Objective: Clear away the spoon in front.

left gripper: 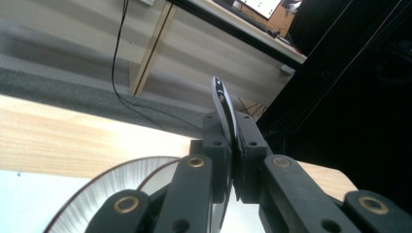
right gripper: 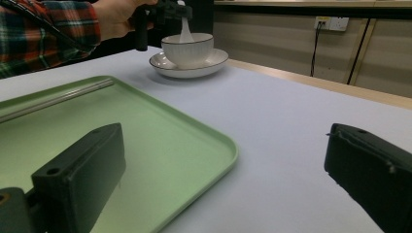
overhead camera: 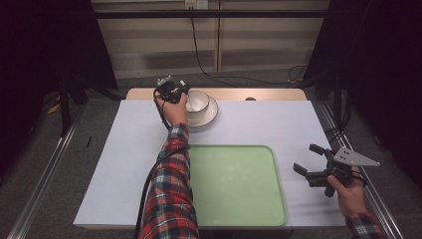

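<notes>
I find no text, label, brand, number or sign that I can read in any of my views. The bowl (overhead camera: 198,101), the plate (overhead camera: 209,115) and the green tray (overhead camera: 234,186) carry no lettering. A lit screen (left gripper: 261,6) sits at the top of my left gripper view, far too small and blurred to read.
</notes>
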`<state>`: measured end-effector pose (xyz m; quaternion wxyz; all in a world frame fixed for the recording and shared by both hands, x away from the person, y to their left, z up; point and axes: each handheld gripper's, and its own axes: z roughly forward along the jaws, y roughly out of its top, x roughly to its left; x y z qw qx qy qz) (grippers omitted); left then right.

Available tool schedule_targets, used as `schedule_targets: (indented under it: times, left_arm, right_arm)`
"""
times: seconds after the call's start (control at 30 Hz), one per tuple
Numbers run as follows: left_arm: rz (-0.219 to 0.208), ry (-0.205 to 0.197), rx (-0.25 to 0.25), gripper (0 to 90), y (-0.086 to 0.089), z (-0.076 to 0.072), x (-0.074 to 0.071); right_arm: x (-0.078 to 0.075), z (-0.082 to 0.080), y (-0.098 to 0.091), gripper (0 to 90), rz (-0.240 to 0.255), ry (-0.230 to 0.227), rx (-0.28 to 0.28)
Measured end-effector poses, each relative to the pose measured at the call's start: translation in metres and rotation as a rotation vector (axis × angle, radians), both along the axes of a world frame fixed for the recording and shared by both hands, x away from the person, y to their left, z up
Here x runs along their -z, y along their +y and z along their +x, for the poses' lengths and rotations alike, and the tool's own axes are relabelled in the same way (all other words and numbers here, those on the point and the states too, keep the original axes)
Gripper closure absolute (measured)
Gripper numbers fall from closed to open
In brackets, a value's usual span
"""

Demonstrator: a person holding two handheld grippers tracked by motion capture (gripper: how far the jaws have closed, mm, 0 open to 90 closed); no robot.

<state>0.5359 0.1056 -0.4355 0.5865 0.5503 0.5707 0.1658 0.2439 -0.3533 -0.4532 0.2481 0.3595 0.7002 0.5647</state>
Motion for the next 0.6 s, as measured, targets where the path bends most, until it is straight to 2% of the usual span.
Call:
schedule_targets:
  times: [0.07, 0.13, 0.2, 0.33, 0.37, 0.43, 0.5, 0.6]
  left_arm:
    - [-0.022, -0.009, 0.002, 85.7, 0.003, -0.003, -0.004]
    - [-0.015, -0.013, 0.013, 85.7, 0.008, -0.007, -0.010]
    - [-0.037, -0.030, 0.020, 85.8, 0.013, -0.012, -0.016]
    - [-0.033, -0.041, 0.047, 85.8, 0.024, -0.023, -0.026]
    - [-0.048, -0.040, 0.055, 85.8, 0.026, -0.026, -0.029]
    - [-0.041, -0.039, 0.074, 85.9, 0.032, -0.032, -0.034]
    - [-0.055, -0.039, 0.099, 85.9, 0.037, -0.038, -0.038]
    - [-0.035, -0.028, 0.111, 85.9, 0.043, -0.046, -0.044]
  right_arm:
    - [0.000, 0.000, 0.000, 0.6, -0.006, 0.001, -0.004]
    - [0.000, 0.000, 0.000, 0.6, -0.009, 0.003, -0.007]
    - [0.000, 0.000, -0.001, 0.6, -0.006, 0.002, -0.005]
    - [0.000, 0.000, 0.001, 0.6, 0.002, -0.001, 0.006]
    - [-0.001, 0.000, 0.002, 0.6, 0.004, 0.000, 0.008]
    - [-0.001, 0.000, 0.003, 0.6, -0.001, -0.003, -0.001]
    - [-0.001, 0.000, 0.004, 0.6, -0.004, -0.001, 0.003]
    - [-0.001, 0.000, 0.004, 0.6, -0.006, 0.000, 0.000]
